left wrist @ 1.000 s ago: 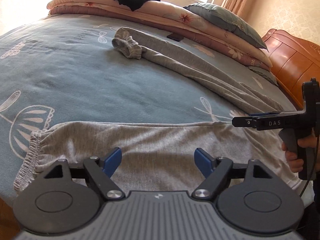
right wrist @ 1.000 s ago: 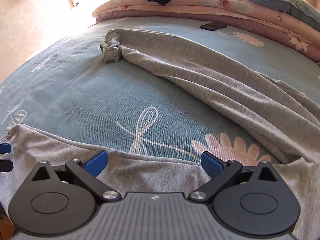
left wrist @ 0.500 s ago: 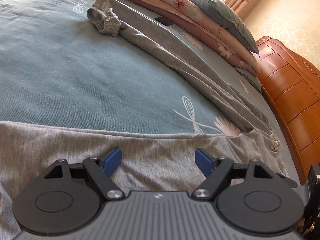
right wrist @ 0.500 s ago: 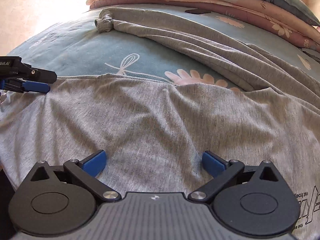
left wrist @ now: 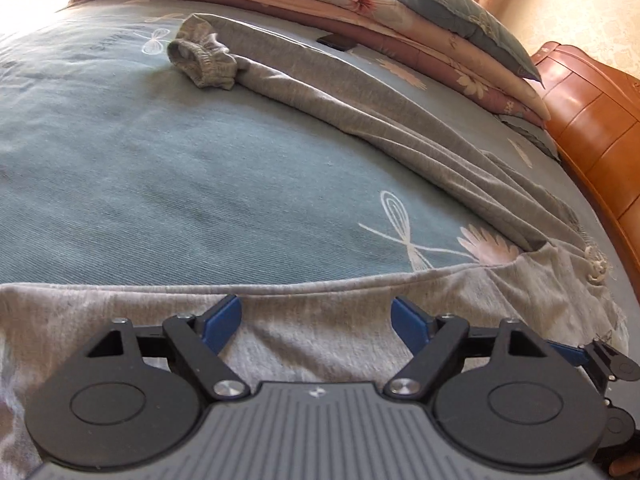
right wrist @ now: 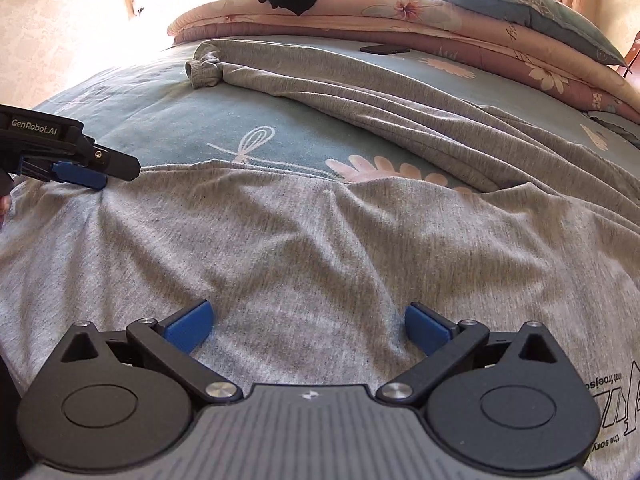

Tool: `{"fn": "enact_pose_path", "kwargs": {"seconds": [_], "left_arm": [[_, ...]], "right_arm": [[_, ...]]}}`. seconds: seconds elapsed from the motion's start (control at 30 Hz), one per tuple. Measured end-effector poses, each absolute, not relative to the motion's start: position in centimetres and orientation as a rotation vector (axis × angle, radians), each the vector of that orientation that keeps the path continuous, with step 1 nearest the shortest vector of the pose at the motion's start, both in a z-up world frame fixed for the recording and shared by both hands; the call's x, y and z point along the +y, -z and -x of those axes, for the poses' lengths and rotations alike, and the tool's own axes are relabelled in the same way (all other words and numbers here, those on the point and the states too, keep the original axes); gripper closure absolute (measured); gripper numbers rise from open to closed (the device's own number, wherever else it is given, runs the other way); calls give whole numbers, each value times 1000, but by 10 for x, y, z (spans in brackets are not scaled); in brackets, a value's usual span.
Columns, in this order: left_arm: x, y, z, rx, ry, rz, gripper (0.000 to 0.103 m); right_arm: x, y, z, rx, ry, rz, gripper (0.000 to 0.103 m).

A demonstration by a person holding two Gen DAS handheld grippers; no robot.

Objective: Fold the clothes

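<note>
Both tools gape wide: left tool (left wrist: 316,316) and right tool (right wrist: 306,322) sit low over the grey trousers' (right wrist: 320,232) near leg (nothing gripped). That leg runs crosswise on the bed (left wrist: 160,184); the far leg angles away, left tool nearer the cuff side.

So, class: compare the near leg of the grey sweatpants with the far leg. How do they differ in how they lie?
1. The near leg lies spread wide and fairly flat; the far leg is bunched into long folds.
2. The near leg lies across the bed's near edge, under both grippers; the far leg runs diagonally away towards the quilts.
3. The far leg's cuff shows, curled; the near leg's is out of view.

Both are grey.
</note>
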State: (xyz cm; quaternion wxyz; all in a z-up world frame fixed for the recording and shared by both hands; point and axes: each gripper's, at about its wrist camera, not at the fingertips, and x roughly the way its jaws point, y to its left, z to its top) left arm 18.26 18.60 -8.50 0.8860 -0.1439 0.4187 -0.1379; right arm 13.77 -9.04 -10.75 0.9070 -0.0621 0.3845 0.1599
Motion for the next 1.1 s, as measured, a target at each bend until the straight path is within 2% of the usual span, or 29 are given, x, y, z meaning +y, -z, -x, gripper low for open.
{"fn": "enact_pose_path", "kwargs": {"seconds": [0.1, 0.2, 0.3, 0.43, 0.6, 0.77, 0.93, 1.1], "left_arm": [[186, 76, -178, 859, 256, 280, 21], [175, 69, -160, 849, 324, 232, 20], [173, 80, -153, 885, 302, 211, 19], [191, 92, -146, 905, 232, 256, 20], [214, 92, -136, 903, 183, 283, 20], [223, 83, -133, 889, 119, 247, 20], [238, 79, -137, 867, 78, 238, 19], [262, 93, -139, 887, -34, 268, 20]], "right_arm": [[-91, 98, -140, 800, -330, 127, 0], [-104, 77, -131, 688, -331, 109, 0], [-125, 65, -141, 671, -277, 106, 0], [-157, 73, -178, 732, -145, 88, 0], [-164, 110, -237, 825, -93, 58, 0], [-155, 104, -270, 857, -93, 58, 0], [-170, 71, -233, 790, -121, 44, 0], [-182, 67, -185, 792, -139, 40, 0]]}}
